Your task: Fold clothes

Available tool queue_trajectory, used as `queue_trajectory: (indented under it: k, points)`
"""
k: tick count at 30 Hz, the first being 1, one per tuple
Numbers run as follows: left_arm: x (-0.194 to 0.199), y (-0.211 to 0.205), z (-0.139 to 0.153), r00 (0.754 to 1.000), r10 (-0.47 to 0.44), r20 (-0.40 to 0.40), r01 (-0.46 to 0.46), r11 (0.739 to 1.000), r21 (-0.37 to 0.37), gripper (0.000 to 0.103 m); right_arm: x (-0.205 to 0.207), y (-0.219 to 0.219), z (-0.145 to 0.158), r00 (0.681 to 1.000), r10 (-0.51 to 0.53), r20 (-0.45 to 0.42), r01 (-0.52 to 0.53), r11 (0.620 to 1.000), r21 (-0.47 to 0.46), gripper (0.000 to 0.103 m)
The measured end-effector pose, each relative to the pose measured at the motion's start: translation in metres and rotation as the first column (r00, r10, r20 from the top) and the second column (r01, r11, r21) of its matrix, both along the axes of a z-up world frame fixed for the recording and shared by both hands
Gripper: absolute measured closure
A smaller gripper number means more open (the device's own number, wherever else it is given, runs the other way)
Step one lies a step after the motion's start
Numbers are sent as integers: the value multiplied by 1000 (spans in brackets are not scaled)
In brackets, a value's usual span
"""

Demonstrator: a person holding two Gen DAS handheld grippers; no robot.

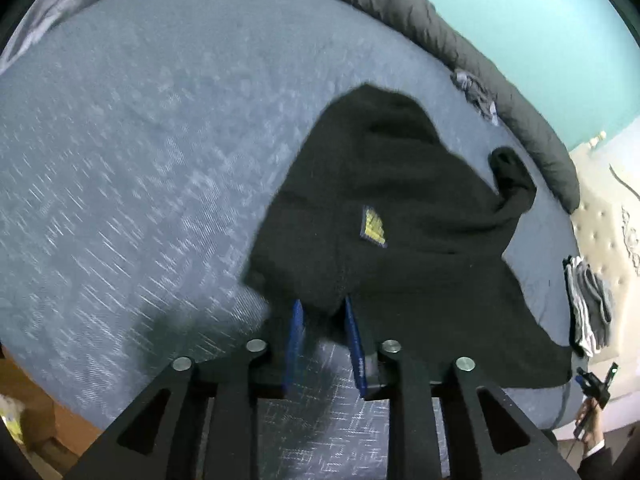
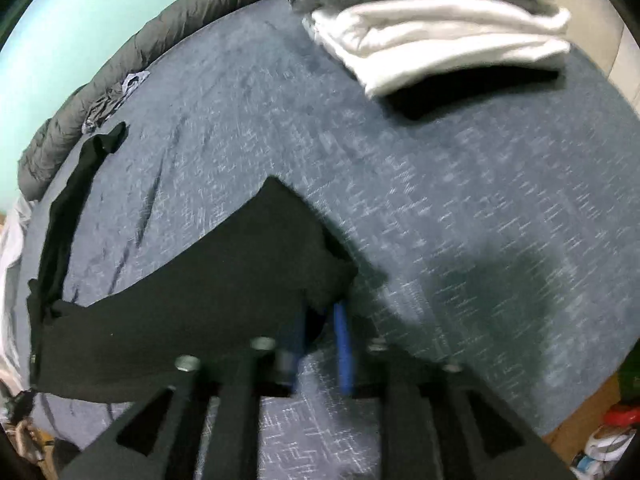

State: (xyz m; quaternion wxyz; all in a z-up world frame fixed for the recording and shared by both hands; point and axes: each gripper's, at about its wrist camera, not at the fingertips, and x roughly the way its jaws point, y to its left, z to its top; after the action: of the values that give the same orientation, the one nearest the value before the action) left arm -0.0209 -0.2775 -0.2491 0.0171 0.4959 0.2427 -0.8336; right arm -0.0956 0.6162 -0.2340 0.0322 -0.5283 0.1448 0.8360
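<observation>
both tools (image 1: 326, 312) (image 2: 320, 312) pinch black shirt's (image 1: 380, 208) near hem; shirt runs away lengthwise.

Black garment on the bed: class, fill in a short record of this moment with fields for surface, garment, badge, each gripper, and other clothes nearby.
surface: blue-grey bed cover
garment: black garment, spread partly flat, near edge lifted
badge: yellow patch on the garment's front
left gripper: blue fingers either side of the garment's near edge
right gripper: fingers at another corner of the cloth, view blurred
other clothes: folded white and grey stack; dark quilt along the far edge
</observation>
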Motion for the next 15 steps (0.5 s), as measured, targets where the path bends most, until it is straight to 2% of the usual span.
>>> queue_trajectory:
  k: [1,6,9,15]
  points:
    - [1,-2,8,1000,11,-12,-12,1000,-28,76,0,-2,9,1000,4,-19,-3,1000,27,50]
    - [-16,-11,34,998,10,-64,-15,997,-77,69,-12,-15,58,988,25,-150,-14,997,77,47]
    - [-38,-9,41,996,-26,-82,20,997,-79,63,-27,-45,70,976,69,-209,-67,998,17,47]
    - [-89,9,45,994,-75,-76,68,993,-95,46,-68,-139,55,952,163,-261,-210,963,-168,44]
